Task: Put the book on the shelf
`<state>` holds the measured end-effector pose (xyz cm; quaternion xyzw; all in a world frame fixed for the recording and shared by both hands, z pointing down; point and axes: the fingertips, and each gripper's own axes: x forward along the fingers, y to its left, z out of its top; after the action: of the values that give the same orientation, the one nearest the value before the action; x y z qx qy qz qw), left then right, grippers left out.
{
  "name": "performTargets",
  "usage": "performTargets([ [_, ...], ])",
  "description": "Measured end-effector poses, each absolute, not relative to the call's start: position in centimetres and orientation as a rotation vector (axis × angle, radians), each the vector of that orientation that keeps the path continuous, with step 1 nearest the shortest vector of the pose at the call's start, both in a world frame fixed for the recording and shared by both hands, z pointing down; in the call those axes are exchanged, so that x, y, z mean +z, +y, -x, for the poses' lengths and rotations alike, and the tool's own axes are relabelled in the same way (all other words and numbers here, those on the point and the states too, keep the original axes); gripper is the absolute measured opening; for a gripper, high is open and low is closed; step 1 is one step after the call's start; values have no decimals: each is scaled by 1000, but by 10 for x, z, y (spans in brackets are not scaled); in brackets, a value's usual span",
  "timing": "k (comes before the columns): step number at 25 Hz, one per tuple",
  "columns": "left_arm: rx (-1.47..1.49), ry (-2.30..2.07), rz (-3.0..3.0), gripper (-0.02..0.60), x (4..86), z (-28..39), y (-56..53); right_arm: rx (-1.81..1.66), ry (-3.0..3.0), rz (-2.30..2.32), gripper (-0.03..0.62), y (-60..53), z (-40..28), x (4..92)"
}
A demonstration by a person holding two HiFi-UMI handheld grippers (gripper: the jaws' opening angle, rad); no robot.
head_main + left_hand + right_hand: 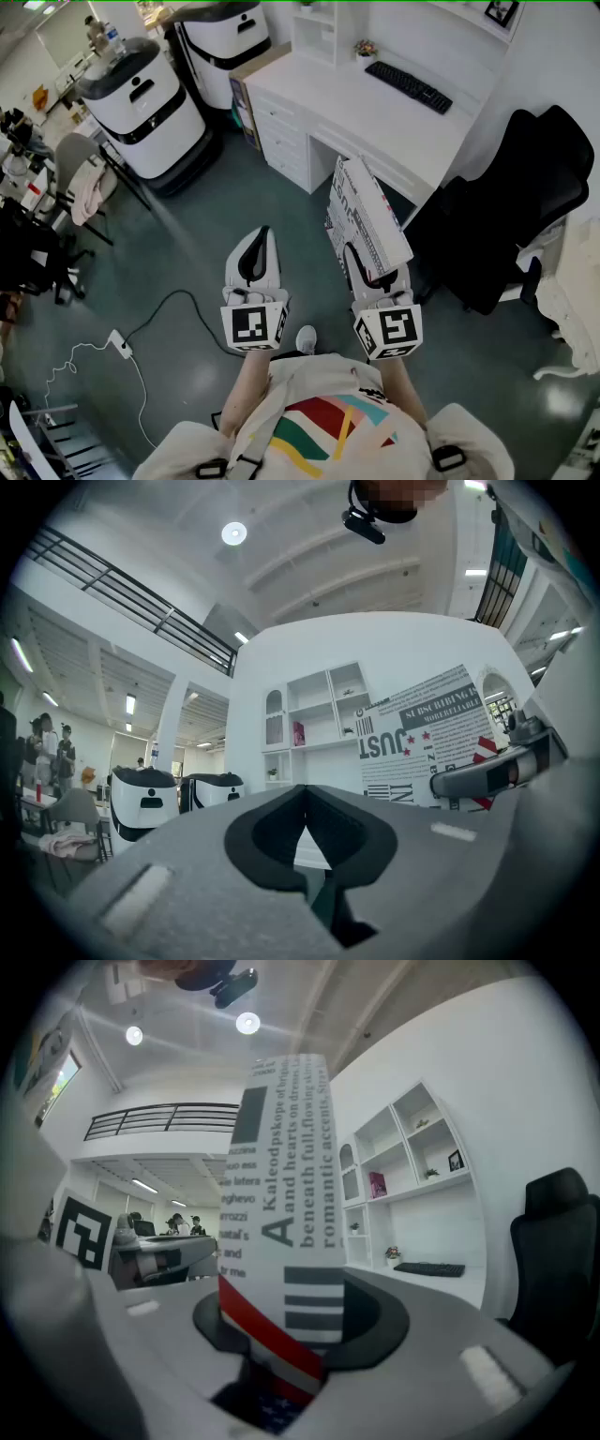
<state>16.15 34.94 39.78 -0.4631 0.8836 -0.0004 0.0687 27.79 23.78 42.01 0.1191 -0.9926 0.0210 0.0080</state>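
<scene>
In the head view, the left gripper (260,246) is held over the green floor (197,244) with its jaws together and nothing in them. Just beside it, the right gripper (367,268) is clamped on the lower end of the book (364,211). The book is white with black newspaper-style print and rises tilted from the jaws toward the front edge of the white counter (347,108). A black keyboard (409,86) lies on the counter and the white shelf (315,33) stands at its far end, well apart from the book. A black office chair (525,206) is to the right, and two white-and-black machines (142,108) stand to the left. In the left gripper view, the two dark pads meet at their tips, with no object between them. Beyond them the shelf (314,714) shows against the white wall, and the book (427,728) stands to its right, held in the other gripper. In the right gripper view, the book (281,1213) stands upright between the jaws, which press on its red-striped lower end. The shelf (412,1152), keyboard (429,1268) and office chair (553,1241) lie to the right behind it.
</scene>
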Motion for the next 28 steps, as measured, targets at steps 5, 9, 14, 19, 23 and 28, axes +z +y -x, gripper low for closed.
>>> performTargets([
  [5, 12, 2678, 1393, 2, 401, -158, 348, 114, -3081, -359, 153, 235, -276, 429],
  [9, 29, 2689, 1397, 2, 407, -151, 346, 156, -3075, -344, 153, 233, -271, 433],
  [14, 42, 2703, 1404, 2, 409, -135, 348, 186, -3093, -389, 153, 228, -262, 430],
  [19, 58, 2694, 1399, 2, 410, -108, 352, 247, -3090, -430, 155, 221, -245, 433],
  [23, 68, 2695, 1378, 2, 407, -85, 359, 230, -3101, -480, 154, 217, -236, 431],
  [28, 79, 2731, 1344, 2, 418, -58, 358, 226, -3090, -501, 154, 205, -226, 433],
])
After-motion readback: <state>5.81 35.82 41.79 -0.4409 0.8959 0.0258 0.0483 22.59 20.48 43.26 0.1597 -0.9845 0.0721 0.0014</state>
